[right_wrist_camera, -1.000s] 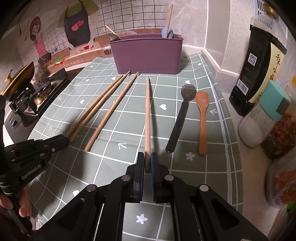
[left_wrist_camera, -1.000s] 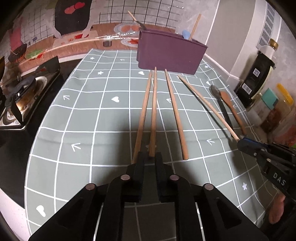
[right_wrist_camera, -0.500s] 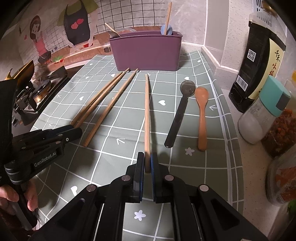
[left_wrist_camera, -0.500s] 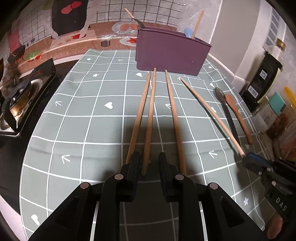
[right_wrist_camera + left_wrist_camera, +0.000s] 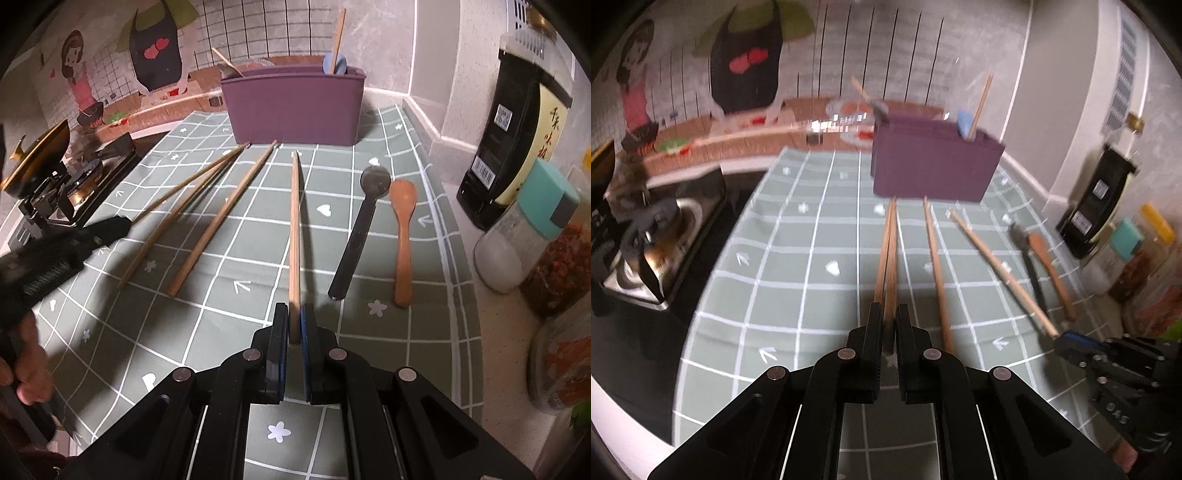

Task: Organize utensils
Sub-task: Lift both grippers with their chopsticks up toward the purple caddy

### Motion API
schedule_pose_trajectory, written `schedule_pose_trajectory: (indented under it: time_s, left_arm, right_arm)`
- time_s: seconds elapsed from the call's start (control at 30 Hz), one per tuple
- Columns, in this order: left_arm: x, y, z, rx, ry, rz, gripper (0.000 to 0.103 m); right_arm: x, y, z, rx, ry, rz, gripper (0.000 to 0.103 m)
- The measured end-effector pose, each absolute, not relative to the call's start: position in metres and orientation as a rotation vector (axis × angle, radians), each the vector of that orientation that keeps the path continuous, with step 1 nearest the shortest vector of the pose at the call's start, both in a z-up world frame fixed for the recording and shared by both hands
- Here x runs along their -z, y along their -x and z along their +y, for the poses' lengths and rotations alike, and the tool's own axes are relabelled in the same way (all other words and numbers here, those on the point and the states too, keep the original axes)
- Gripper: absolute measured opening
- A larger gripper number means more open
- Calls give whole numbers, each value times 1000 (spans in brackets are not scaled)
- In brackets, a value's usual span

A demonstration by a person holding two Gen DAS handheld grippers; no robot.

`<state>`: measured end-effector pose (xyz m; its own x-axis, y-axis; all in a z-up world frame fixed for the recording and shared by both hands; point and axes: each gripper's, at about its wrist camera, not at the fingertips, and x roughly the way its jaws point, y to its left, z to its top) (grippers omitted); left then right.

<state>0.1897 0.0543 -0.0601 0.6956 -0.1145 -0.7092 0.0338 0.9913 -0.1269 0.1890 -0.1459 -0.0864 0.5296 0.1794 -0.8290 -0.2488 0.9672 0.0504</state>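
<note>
Several wooden chopsticks lie on a grey-green grid mat [image 5: 436, 229] in front of a purple utensil holder [image 5: 295, 107], which shows in the left wrist view [image 5: 934, 166] too. My left gripper [image 5: 885, 317] is shut on the near ends of a pair of chopsticks [image 5: 888, 254] and lifts them; its black body enters the right wrist view at the left [image 5: 110, 230]. My right gripper [image 5: 294, 319] is shut on a single chopstick [image 5: 294, 229], held off the mat. One loose chopstick [image 5: 221, 218] lies between them.
A black spoon [image 5: 360, 232] and a wooden spoon [image 5: 402, 236] lie on the mat's right side. Bottles and jars [image 5: 517, 129] stand along the right edge. A gas stove [image 5: 77, 184] sits off the mat's left. The holder has a few utensils standing in it.
My left gripper opened around two chopsticks, then shut on them and raised them. My right gripper kept its chopstick and lifted it a little.
</note>
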Motion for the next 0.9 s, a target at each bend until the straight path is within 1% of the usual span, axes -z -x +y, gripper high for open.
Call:
schedule_pose_trajectory:
  time_s: [0.13,0.5,0.63,0.9]
  left_arm:
    - [38,-187,61,96,120,772,7]
    - [7,-172,65,116,119,710,6]
    - [-14,-170,71,134,113,664,6]
    - [-60,-186,88,149,125,593,6]
  right_arm:
    - [77,-188,-148,-278,77,953,6]
    - [55,-183,-160,-289,58,915,6]
    - [32,-184,-162,-278,70,872,6]
    - [-33,-202,-155,-267,108,740,6]
